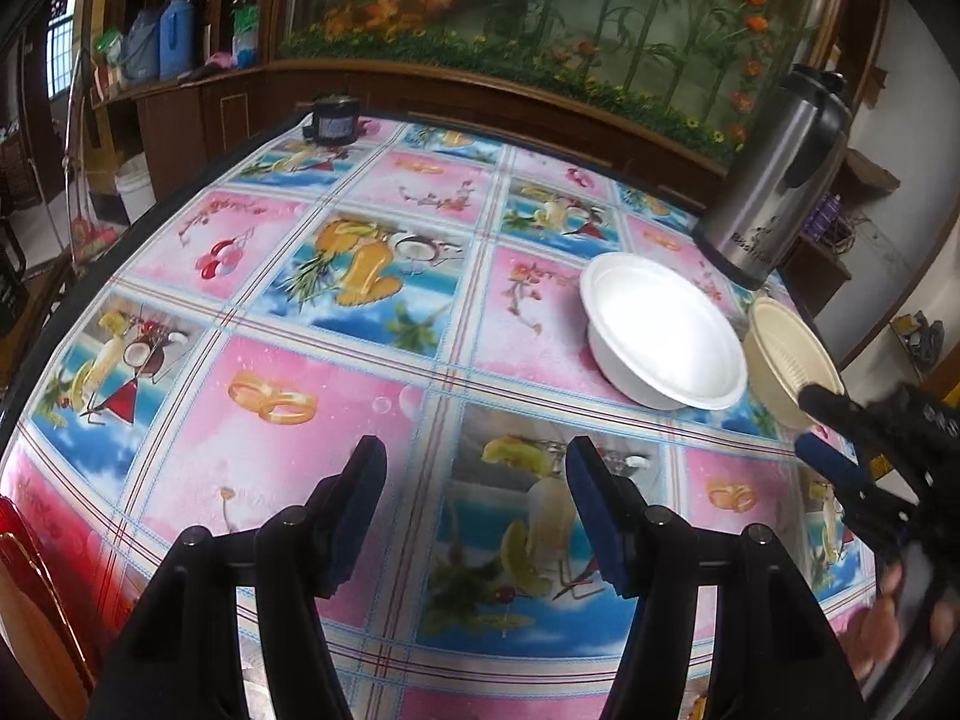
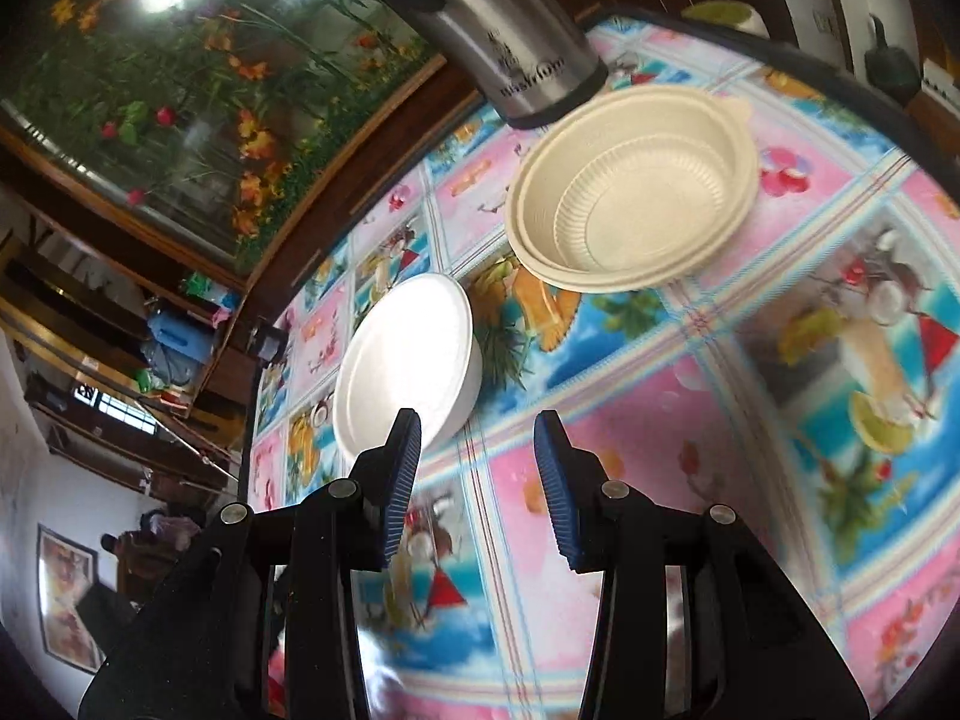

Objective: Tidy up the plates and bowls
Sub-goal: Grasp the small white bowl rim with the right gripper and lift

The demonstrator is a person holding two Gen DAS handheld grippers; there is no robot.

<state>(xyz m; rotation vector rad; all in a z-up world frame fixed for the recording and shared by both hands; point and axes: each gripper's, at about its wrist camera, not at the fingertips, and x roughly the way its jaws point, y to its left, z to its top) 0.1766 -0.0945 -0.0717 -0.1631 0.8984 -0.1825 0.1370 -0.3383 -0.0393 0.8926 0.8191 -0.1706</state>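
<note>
A smooth round white foam bowl [image 1: 663, 336] sits empty on the desk [image 1: 336, 396], which wears a glossy fruit-print cloth. Just beside it rests an empty ribbed beige plastic bowl [image 2: 630, 192], near a steel flask [image 2: 498, 30]. The left claw [image 1: 474, 516] and right claw [image 2: 477, 480] gape, holding nothing.

Steel flask [image 2: 480, 30] top cut off — beige bowl [image 1: 786, 360] part hidden behind right tool [image 1: 822, 420]

Black left gripper [image 1: 474, 468], right gripper [image 2: 477, 441]: blue ribbed jaws, silver screws.
</note>
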